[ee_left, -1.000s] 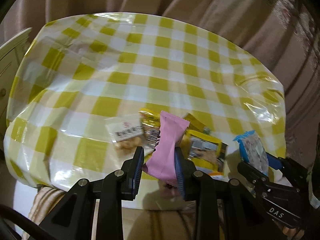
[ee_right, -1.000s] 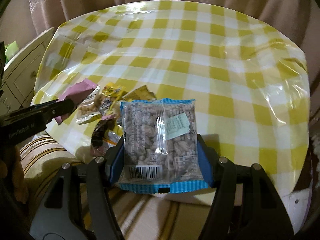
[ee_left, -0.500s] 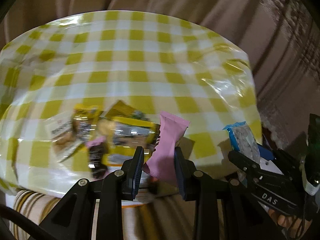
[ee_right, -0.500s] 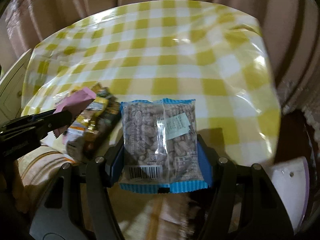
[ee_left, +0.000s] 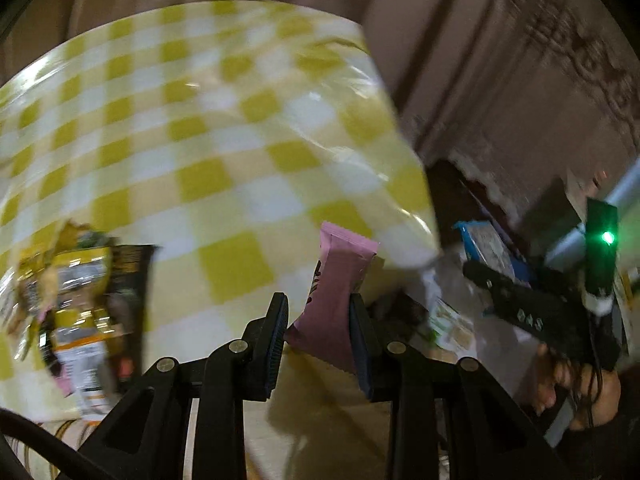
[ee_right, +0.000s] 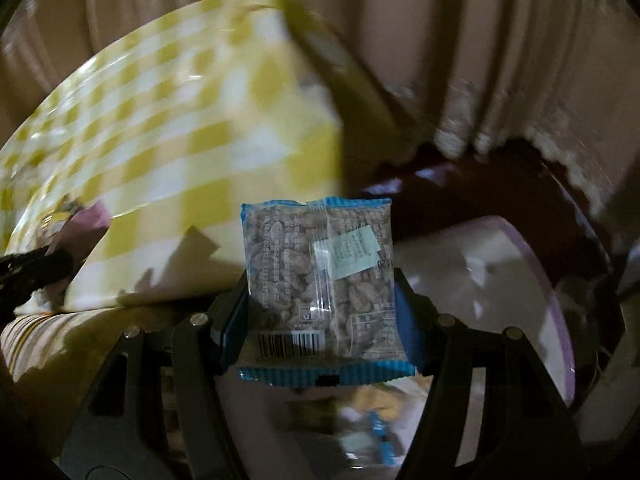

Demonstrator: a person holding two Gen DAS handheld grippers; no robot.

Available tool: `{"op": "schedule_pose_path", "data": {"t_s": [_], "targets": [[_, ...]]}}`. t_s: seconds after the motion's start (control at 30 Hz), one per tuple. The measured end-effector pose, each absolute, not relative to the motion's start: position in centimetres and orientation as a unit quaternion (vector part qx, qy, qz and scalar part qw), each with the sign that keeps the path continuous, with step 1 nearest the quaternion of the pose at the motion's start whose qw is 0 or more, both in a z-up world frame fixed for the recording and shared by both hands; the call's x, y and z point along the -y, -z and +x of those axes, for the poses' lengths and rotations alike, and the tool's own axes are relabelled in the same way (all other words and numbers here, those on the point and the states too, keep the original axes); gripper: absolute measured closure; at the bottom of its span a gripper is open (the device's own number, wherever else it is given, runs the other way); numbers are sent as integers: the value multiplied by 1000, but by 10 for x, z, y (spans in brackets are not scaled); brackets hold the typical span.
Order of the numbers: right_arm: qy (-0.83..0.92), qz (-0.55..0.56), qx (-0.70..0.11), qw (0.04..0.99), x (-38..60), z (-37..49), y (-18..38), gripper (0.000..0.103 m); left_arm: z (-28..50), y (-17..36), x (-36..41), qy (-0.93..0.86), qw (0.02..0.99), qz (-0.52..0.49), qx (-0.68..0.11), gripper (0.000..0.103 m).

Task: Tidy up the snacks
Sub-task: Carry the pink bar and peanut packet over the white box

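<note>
The clear, blue-edged packet of nuts (ee_right: 320, 276) sits clamped in the right claw (ee_right: 322, 312), hanging above a white, purple-rimmed bin (ee_right: 536, 264) beside the bench (ee_right: 168, 148). The pink foil bar (ee_left: 336, 296) is pinched in the left claw (ee_left: 320, 332) at the bench's corner. Both look mid-carry; the next move probably calls for centring each over the bin before letting go. Both claws tilt steeply downward.

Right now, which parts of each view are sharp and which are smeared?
Left wrist: pink packet in the left gripper sharp; tablecloth and snack pile motion-blurred. Right wrist: nut packet in the right gripper sharp; tablecloth, curtain and bin smeared, dim.
</note>
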State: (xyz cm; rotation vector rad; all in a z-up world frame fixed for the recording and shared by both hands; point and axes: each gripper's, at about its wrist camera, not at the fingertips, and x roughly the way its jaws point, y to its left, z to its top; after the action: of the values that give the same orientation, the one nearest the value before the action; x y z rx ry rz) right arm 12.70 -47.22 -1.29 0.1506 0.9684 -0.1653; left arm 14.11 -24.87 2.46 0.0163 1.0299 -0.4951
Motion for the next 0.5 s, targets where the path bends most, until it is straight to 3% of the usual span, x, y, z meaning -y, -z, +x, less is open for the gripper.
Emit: {"op": "schedule_pose_path", "data": {"t_s": [0.5], "targets": [[186,136,-497,837,576,118,58,36,134,16,353,317,762,118,-553,72]]}}
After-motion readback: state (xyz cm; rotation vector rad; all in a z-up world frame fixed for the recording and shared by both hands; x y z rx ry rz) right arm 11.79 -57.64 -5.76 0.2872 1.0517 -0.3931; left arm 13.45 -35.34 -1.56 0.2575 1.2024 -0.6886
